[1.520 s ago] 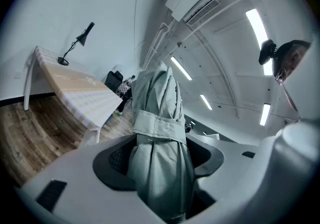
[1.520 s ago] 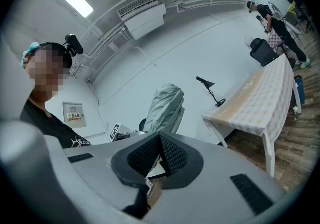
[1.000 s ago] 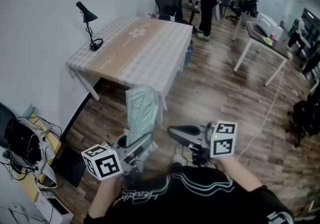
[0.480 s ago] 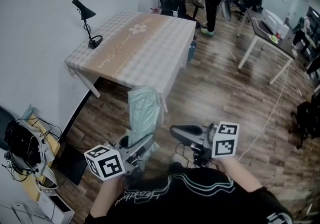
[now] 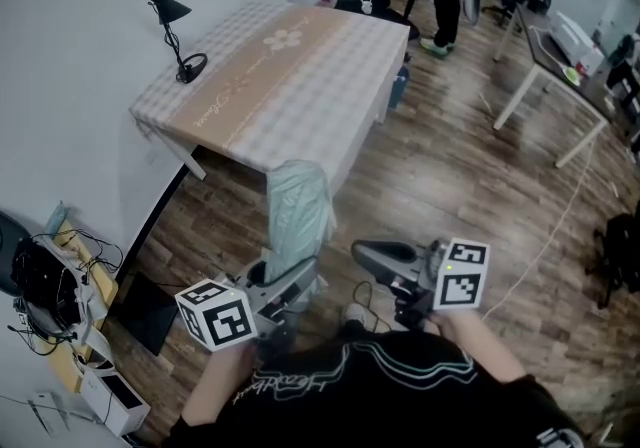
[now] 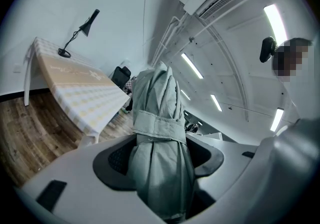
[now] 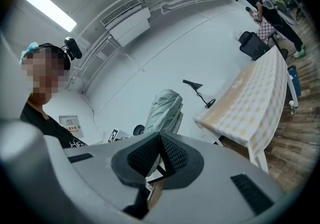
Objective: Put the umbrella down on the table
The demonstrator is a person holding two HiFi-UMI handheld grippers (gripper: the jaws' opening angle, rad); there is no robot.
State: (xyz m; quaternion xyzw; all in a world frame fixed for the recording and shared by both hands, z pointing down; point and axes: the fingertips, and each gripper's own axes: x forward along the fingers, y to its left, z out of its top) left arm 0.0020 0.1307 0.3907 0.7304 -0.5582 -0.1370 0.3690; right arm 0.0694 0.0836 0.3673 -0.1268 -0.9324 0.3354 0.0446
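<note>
A lamp [image 5: 170,31] is seen on the table [image 5: 290,76]. The folded umbrella [image 5: 298,221] is held short of the table's near edge, clamped in the left gripper [image 5: 298,283]. The right gripper [image 5: 372,256], beside it, is pressed closed and empty.

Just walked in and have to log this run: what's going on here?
A person stands before the checked table, a gripper in each hand. The left gripper is shut on a folded pale-green umbrella, held upright, not yet on the table. The right gripper is shut and empty. A desk lamp stands on the table.
</note>
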